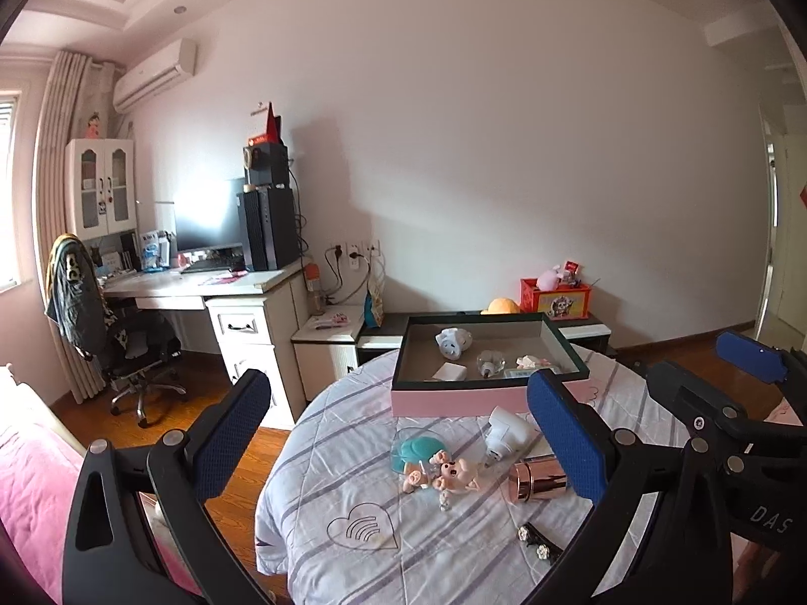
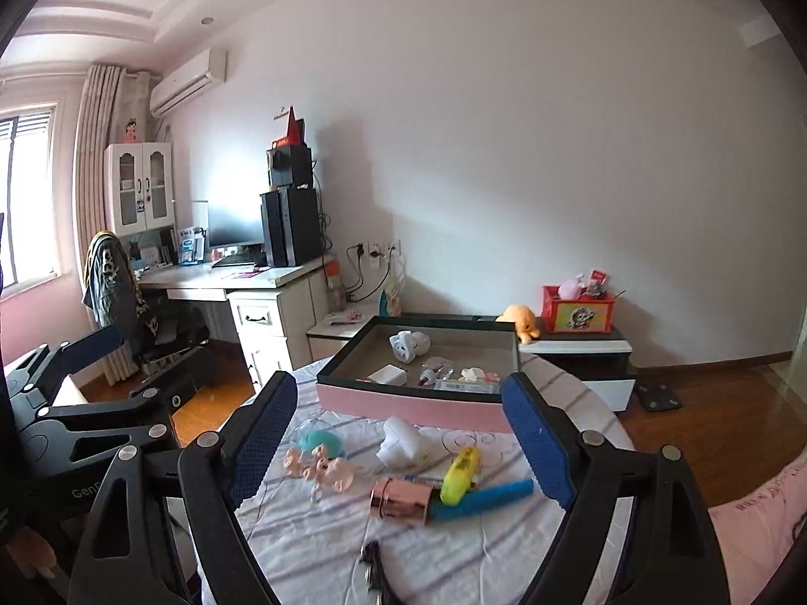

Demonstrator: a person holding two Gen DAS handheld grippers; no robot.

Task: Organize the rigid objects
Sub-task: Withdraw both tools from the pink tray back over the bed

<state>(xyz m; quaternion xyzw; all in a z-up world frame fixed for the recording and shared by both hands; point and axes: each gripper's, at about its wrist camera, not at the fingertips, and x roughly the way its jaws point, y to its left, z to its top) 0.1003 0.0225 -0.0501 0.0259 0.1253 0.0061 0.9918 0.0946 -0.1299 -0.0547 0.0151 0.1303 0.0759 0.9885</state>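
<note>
On the round desk (image 1: pixel 312 479) with the striped cloth, loose things lie in front of the pink tray (image 1: pixel 454 401), which already holds some. The left gripper (image 1: pixel 398 433) and right gripper (image 2: pixel 398 433) both hover with fingers spread, holding nothing. The next step seems to be choosing one item, perhaps the rose-gold tube (image 2: pixel 401 499), and descending over it.
</note>
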